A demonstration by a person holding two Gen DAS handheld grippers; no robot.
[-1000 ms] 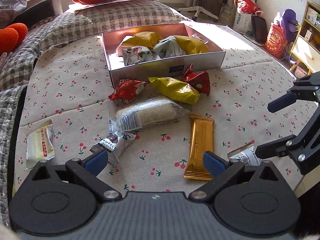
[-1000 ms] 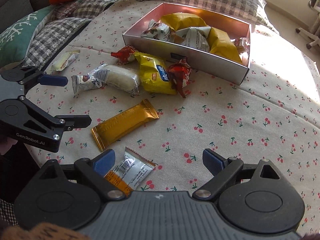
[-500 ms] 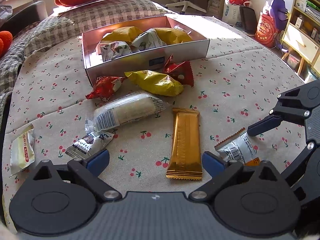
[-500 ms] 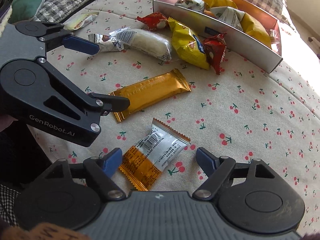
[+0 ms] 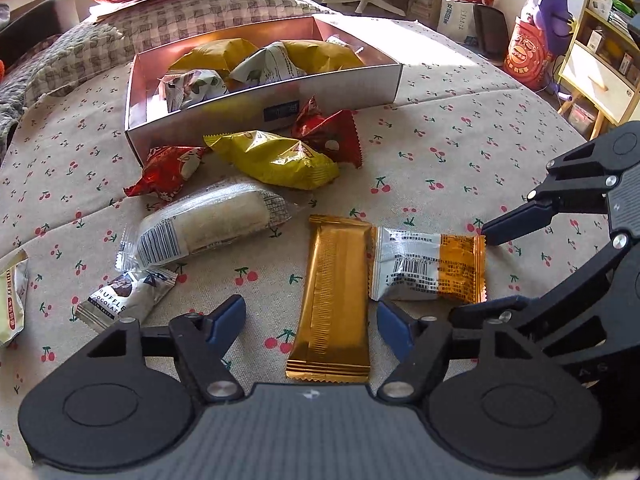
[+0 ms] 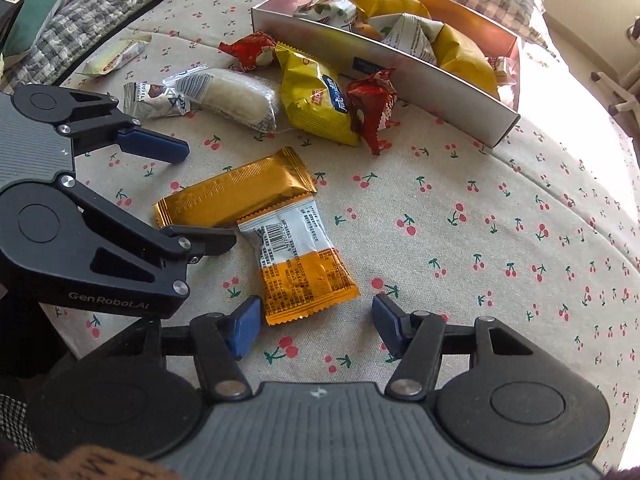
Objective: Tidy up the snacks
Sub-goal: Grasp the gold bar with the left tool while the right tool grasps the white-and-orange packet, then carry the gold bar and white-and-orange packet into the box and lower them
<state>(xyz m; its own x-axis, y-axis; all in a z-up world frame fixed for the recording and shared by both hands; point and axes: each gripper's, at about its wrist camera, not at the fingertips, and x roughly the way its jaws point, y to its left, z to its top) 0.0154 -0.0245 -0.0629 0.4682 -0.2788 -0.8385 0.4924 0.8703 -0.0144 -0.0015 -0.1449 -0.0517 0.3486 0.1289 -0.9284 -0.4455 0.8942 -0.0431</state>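
Jaws of left gripper [image 5: 311, 316] wide apart, gold bar [image 5: 334, 300] between; right gripper [image 6: 316, 328] gaping, orange-white packet [image 6: 298, 264] between, nothing held.

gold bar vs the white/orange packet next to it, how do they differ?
The gold bar is long, narrow and one metallic colour; the white/orange packet is shorter, squarer, half white with a barcode, half orange. The gold bar lies between the open left gripper fingers; the white/orange packet lies before the open right gripper. Both lie flat on the cherry-print cloth, edges touching, outside the box.
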